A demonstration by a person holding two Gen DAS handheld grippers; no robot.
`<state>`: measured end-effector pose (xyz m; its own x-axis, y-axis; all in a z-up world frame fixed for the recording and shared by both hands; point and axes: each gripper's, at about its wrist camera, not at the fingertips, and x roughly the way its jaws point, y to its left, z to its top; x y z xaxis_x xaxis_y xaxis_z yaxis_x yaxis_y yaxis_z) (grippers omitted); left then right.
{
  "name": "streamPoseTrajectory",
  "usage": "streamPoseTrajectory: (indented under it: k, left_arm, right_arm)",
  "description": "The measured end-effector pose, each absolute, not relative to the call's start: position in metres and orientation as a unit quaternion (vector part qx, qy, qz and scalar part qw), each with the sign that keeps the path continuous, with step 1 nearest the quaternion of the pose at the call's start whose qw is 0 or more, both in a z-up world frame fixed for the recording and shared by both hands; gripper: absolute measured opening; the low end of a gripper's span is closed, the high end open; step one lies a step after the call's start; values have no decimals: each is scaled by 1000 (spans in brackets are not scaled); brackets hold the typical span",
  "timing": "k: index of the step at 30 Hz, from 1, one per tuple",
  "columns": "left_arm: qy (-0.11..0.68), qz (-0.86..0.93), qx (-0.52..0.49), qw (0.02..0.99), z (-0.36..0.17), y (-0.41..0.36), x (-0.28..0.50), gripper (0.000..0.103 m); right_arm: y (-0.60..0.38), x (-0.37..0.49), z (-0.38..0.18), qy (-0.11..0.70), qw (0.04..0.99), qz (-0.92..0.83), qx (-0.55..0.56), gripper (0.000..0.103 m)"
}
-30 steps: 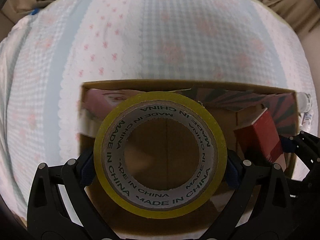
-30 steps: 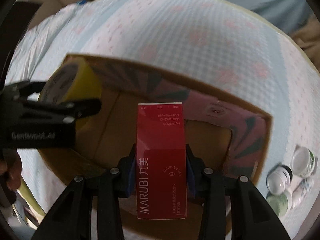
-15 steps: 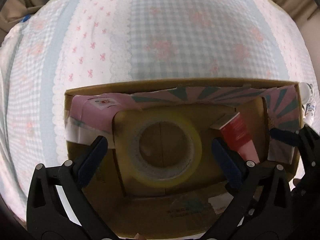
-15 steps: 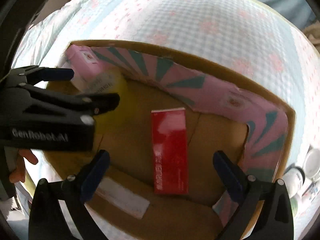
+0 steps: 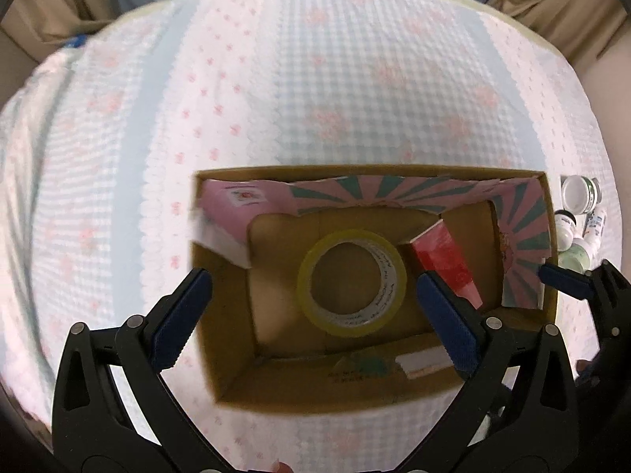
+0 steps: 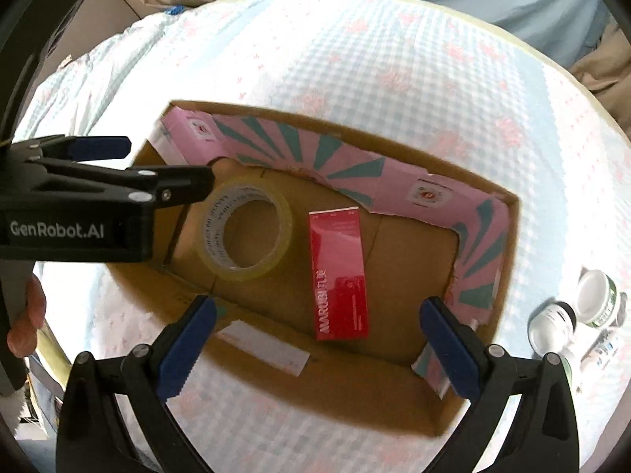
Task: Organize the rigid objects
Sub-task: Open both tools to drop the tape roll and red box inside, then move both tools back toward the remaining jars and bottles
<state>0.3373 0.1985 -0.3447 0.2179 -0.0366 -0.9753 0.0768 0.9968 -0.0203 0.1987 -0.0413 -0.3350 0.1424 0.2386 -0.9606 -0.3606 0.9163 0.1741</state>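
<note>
An open cardboard box with pink and teal inner flaps sits on a checked cloth. On its floor lie a yellow tape roll and, to its right, a red carton. My left gripper hangs open above the tape roll with nothing between its pads. My right gripper hangs open above the red carton, which lies free below it. In the right wrist view the left gripper comes in from the left edge.
Several small bottles and jars lie on the cloth right of the box. A white label strip sits on the box's near flap. A hand shows at the left edge. The cloth drops off at the far, rounded table edge.
Both grippers have let go and spread wide: the tape roll and the red carton now lie on the box floor. Both grippers have since lifted away, so the box looks smaller.
</note>
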Motion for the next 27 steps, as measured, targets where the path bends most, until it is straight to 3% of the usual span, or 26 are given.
streamPoseTrajectory:
  k: [3, 17, 27]
  left_arm:
    - [609, -37, 6, 792, -318, 207, 321, 102]
    - [526, -45, -20, 849, -193, 215, 233, 102]
    - [502, -90, -26, 860, -152, 142, 191, 102]
  right_arm:
    - [-42, 217, -314, 619, 761, 189, -42, 103]
    - [-66, 147, -183, 567, 816, 110, -19, 103]
    - [-156, 93, -128, 533, 845, 4, 34, 103]
